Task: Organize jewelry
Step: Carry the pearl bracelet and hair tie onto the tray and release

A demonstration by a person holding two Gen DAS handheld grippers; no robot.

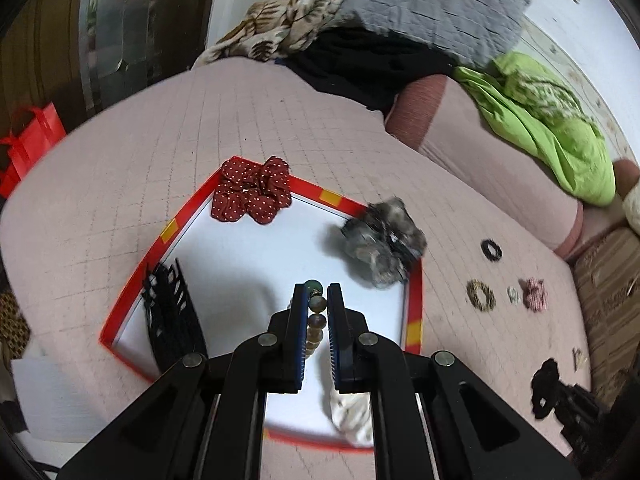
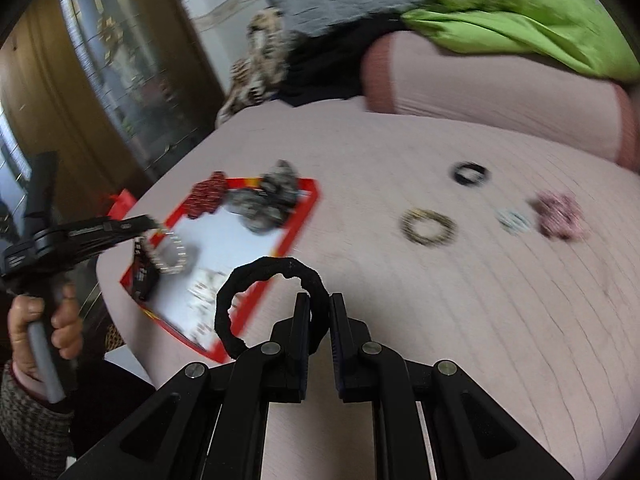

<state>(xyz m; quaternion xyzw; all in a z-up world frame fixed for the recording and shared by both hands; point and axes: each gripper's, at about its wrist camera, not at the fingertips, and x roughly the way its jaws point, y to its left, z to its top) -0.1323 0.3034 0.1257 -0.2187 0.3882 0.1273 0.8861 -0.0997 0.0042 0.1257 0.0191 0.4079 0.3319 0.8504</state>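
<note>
the bed (image 1: 168, 132) carried a red tray (image 1: 132, 280), the landmark here. inside it lay a red scrunchie (image 1: 250, 192) at the far edge, a grey one (image 1: 384, 240) at the right rim and a black comb (image 1: 172, 316) on the left. right of the tray, loose ties (image 2: 430, 227) waited. the left gripper (image 1: 317, 312) was clenched on a bead bracelet (image 1: 316, 320) above the tray; the right gripper (image 2: 319, 316) gripped a black tie (image 2: 240, 296) beside the tray's near edge. the step looked like dropping both in; next, each would need lowering and releasing. the right view was blurred, and a white item (image 1: 352, 412) sat half hidden behind the fingers.

beaded bracelet (image 1: 316, 320) (dangling) over red-rimmed tray (image 1: 132, 280)
</note>
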